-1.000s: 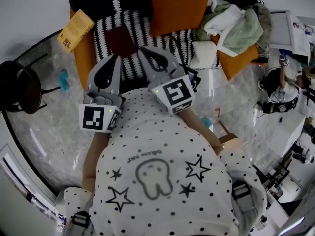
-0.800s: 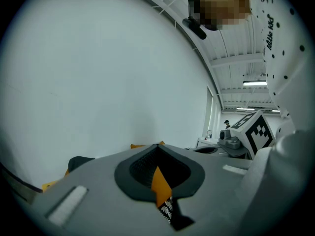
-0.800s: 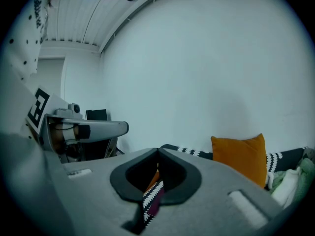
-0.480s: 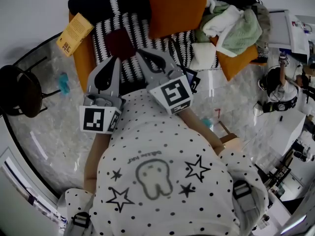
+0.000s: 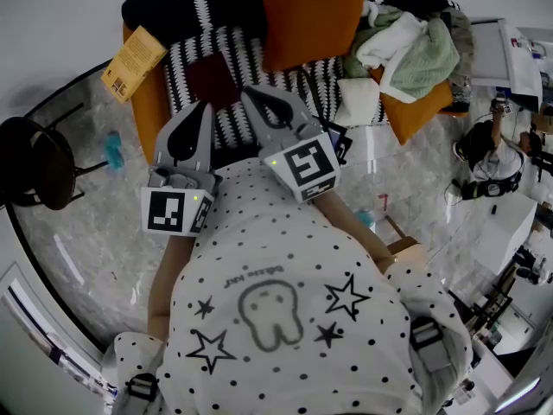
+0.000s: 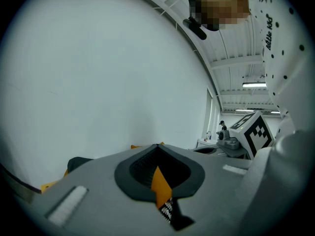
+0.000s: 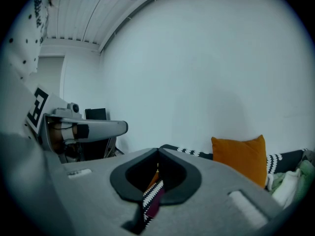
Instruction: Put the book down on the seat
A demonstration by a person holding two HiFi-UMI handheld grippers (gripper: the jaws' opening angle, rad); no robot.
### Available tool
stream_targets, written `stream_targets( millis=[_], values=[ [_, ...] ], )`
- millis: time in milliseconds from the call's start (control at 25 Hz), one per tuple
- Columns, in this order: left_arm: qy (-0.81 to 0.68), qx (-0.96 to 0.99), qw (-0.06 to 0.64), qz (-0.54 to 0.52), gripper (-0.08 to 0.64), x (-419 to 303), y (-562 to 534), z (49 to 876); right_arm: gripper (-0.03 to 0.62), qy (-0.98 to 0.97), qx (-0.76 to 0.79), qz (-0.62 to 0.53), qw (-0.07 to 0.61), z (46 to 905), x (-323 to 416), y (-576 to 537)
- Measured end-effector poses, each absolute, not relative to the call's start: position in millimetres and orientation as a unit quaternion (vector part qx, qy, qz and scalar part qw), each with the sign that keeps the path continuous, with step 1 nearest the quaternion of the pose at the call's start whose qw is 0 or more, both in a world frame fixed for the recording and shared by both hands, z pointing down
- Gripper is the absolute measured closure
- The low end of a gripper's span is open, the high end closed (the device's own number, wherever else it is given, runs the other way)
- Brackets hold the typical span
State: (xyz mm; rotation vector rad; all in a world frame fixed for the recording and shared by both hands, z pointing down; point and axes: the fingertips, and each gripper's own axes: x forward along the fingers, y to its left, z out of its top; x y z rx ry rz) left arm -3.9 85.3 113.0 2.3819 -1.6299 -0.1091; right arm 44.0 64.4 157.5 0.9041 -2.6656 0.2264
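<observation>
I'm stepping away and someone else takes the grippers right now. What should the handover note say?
Left gripper: shut, empty.
Right gripper: shut, empty.
Dark red book: lies flat on the striped seat, left of the orange cushion, and neither gripper is holding it.
Done: the book appears to be placed on the seat.
Left: nothing obvious. A yellow book sits on the armrest, apart from both grippers.
</observation>
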Motion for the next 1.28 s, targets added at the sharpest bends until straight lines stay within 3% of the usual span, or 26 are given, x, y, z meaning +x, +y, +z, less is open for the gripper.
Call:
stream_targets(
  millis=[1280],
  values=[
    [-0.562,0.816,0.129,-0.043,0.557,-7.2,85.6,110.5,0.592,-0.932,0.313,0.081,0.163,157.2,42.2,64.5]
  ],
)
